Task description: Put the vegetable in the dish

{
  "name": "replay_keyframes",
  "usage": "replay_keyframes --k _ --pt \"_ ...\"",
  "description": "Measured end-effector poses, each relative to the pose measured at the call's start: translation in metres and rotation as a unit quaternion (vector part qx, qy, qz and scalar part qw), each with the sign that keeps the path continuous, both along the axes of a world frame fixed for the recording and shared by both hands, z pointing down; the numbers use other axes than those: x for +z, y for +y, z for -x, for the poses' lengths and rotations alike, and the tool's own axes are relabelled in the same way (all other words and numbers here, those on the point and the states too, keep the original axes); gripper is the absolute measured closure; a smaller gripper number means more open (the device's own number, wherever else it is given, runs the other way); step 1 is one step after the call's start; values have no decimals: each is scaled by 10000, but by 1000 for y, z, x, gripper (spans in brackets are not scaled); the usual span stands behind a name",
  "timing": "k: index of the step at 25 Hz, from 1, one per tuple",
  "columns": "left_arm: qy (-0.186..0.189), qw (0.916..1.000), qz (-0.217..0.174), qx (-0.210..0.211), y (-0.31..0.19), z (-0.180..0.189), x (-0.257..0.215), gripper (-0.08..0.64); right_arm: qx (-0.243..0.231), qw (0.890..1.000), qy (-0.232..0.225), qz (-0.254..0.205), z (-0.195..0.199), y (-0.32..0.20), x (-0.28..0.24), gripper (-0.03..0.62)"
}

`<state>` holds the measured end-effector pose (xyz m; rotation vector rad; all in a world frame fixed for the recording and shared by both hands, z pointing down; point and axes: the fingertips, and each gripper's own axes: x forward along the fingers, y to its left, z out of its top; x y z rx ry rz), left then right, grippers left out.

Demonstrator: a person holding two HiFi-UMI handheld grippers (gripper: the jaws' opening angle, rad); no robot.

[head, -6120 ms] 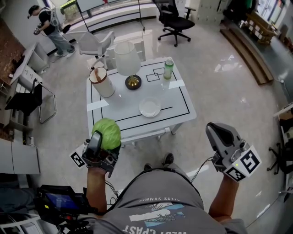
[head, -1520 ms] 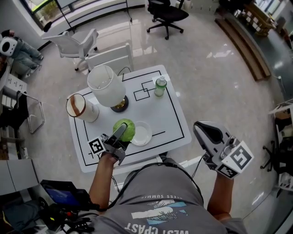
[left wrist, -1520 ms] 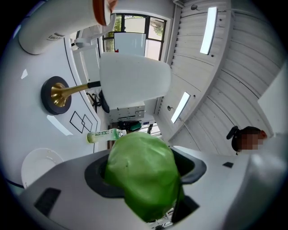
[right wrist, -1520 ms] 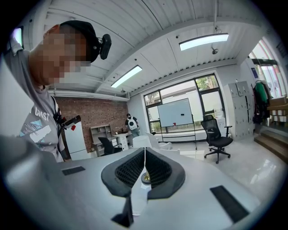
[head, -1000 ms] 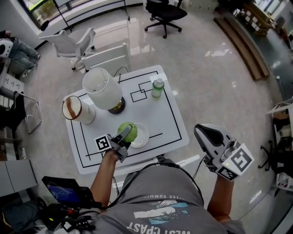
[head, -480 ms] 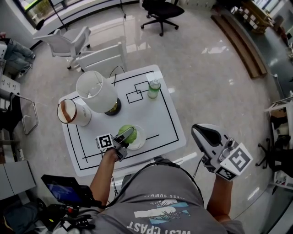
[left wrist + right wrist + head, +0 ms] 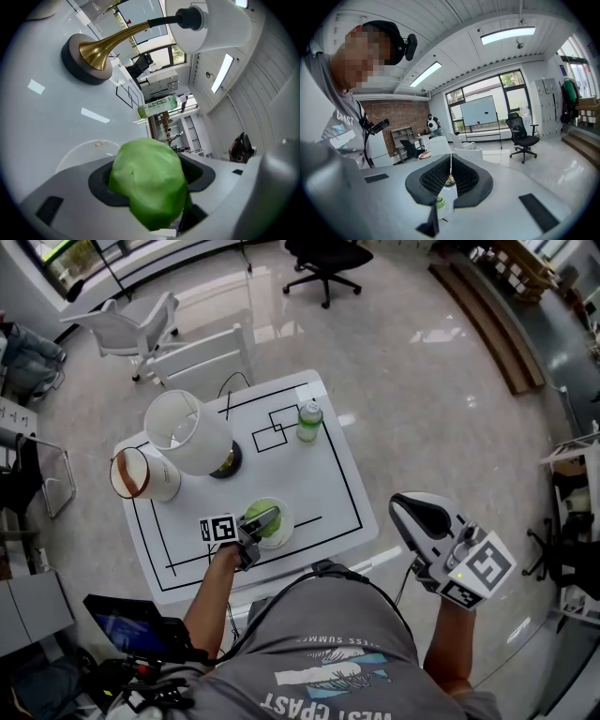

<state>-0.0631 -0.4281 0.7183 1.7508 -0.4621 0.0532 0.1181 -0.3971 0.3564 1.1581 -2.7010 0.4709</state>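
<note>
A round green vegetable sits between the jaws of my left gripper, which is shut on it. In the head view the vegetable hangs right over the white dish near the table's front edge; I cannot tell if it touches the dish. The dish's rim shows just below and beyond the vegetable in the left gripper view. My right gripper hangs in the air off the table's right side, jaws shut with nothing in them.
On the white table stand a white-shaded lamp with a brass base, a green bottle and a white cylinder with a brown top. White chairs stand behind the table.
My left gripper has come down with the vegetable, from above the dish's left edge to low over the dish. The right gripper has stayed about where it was.
</note>
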Motion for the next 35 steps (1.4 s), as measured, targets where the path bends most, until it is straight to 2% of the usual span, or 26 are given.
replay_keyframes --k 9,17,27,31,35 --pt "-580 9959 -200 661 10 -11 19 255 -47 9999 -28 93 -3 -9 9 583" --pt "-1229 9814 -409 1417 26 -17 34 255 -86 9998 -31 151 -2 -14 12 583" --pt "-1212 9780 -205 1686 32 -16 40 253 -138 9997 -48 175 2 -16 19 583" --pt "-1301 9750 -356 1764 33 -16 38 253 -154 9997 -52 183 4 -16 18 583" --pt "-1537 9674 -660 1902 31 -14 40 253 -168 9997 -60 189 6 -16 18 583"
